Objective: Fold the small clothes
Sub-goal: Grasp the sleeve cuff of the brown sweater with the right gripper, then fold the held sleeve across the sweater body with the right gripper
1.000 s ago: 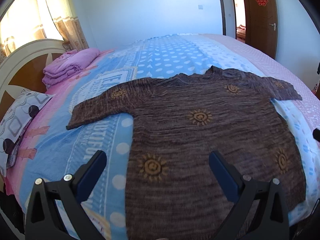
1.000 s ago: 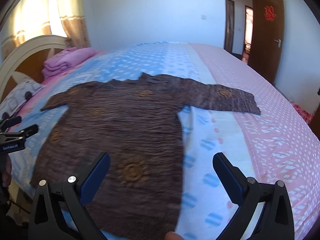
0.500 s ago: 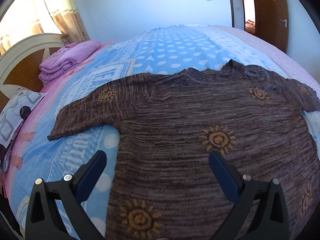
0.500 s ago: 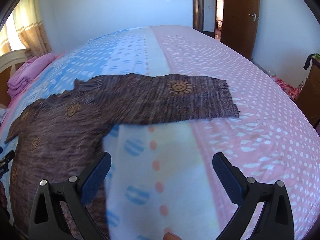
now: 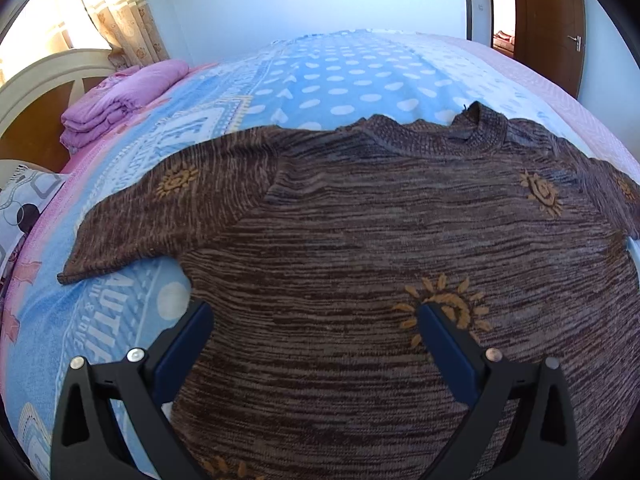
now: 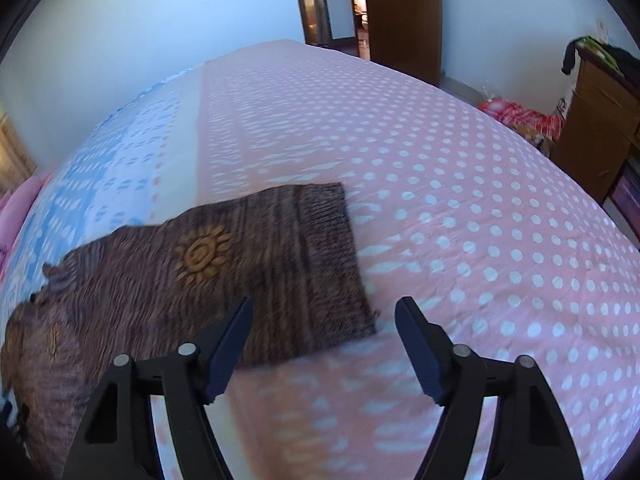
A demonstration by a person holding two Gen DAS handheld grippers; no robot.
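A brown knit sweater (image 5: pixel 380 248) with orange sun motifs lies spread flat on the bed, its collar at the far side and both sleeves stretched outward. My left gripper (image 5: pixel 316 312) hovers open over the sweater's body, near the left armpit, with nothing between its fingers. In the right wrist view the right sleeve (image 6: pixel 256 272) ends in a ribbed cuff (image 6: pixel 332 248). My right gripper (image 6: pixel 323 306) is over the cuff's near corner, its jaws closing; the cuff corner lies below the gap, and the pads are not pressing on it.
The bed has a blue and pink dotted cover (image 6: pixel 460 208). Folded purple bedding (image 5: pixel 120 100) and a patterned pillow (image 5: pixel 24 204) lie by the headboard on the left. A wooden cabinet (image 6: pixel 600 120) and an open door (image 6: pixel 400 12) stand beyond the bed.
Both grippers moved forward and lower toward the sweater. The right one swung right along the sleeve to the cuff, and its jaws have narrowed. The left one stays wide.
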